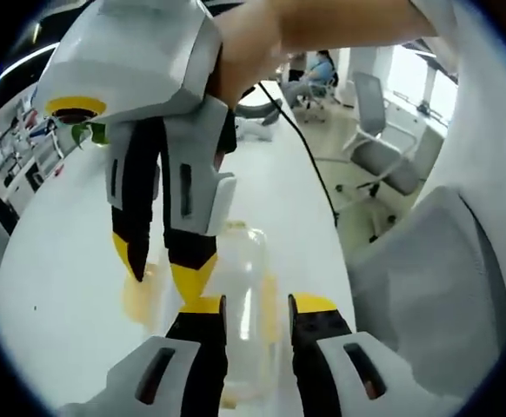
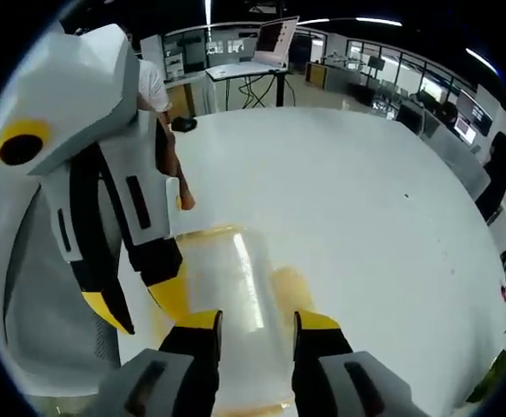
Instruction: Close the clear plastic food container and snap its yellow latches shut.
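Looking along the left tongs (image 1: 257, 304), the two yellow-tipped jaws stand parted with nothing between the tips; the clear plastic food container with yellow latches (image 1: 246, 287) lies on the white tabletop (image 1: 62, 287) directly beneath and beyond them. The lid appears to be seated on the box, though the clear plastic makes this hard to confirm. Just past the left tongs, the right tongs (image 1: 162, 265) point down from above. Their jaws are spread, one tip near the yellow latch (image 1: 140, 291) on the container's left flank, the other over the lid edge. Judgement: this placement looks set to press that latch down against the wall.

In the right gripper view, the right tongs (image 2: 257, 321) are again open and empty, straddling the container (image 2: 227, 278) from the opposite end. The left tongs (image 2: 144, 304) descend at left, jaws apart, tips close to the lid's near-left edge. A yellow latch (image 2: 289, 287) shows on the right flank; whether it is snapped I cannot tell.

Judgement: the facing approach lets one tool steady the box while the other works a latch.

Farther off: grey office chairs (image 1: 383, 156), a black cable (image 1: 309, 165) trailing across the tabletop, and a laptop on a stand (image 2: 266, 48).
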The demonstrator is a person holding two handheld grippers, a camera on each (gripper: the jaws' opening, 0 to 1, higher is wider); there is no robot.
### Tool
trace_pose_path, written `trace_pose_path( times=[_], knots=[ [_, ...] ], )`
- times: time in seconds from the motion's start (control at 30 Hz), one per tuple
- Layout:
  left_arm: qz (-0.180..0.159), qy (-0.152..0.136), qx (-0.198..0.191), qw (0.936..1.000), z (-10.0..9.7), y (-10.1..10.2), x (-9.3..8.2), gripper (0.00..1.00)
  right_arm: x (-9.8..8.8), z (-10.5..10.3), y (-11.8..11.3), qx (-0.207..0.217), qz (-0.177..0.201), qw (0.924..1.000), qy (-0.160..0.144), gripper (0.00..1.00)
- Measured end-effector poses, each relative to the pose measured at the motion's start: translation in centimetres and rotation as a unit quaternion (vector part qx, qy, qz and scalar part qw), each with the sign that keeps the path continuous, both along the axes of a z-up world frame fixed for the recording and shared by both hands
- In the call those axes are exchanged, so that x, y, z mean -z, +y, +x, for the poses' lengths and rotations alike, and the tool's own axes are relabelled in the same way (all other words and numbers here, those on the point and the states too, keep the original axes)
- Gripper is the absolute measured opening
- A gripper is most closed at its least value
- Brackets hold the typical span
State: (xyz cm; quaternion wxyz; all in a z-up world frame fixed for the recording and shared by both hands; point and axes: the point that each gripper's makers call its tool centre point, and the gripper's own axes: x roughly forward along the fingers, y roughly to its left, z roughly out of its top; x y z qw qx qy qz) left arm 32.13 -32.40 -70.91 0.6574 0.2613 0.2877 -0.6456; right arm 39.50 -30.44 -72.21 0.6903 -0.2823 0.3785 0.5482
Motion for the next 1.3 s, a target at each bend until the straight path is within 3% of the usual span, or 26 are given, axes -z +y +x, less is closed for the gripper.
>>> trace_pose_path(
  times=[0.53, 0.9, 1.07, 1.3],
  knots=[
    [-0.003, 0.003, 0.002, 1.0000, -0.5, 0.2, 0.1, 0.24, 1.1, -0.5, 0.2, -0.029, -0.013, 0.9988, 0.038, 0.45],
    [0.001, -0.005, 0.006, 1.0000, -0.8, 0.2, 0.1, 0.27, 1.2, -0.2, 0.2, -0.042, -0.025, 0.9978, 0.044, 0.47],
    [0.003, -0.016, 0.014, 0.9998, -1.1, -0.1, 0.3, 0.26, 1.2, -0.1, 0.3, -0.052, -0.027, 0.9975, 0.039, 0.46],
    [0.014, -0.057, 0.027, 0.9979, -1.0, -0.3, 1.0, 0.29, 1.2, 0.0, 0.3, -0.062, -0.033, 0.9969, 0.037, 0.48]
  ],
)
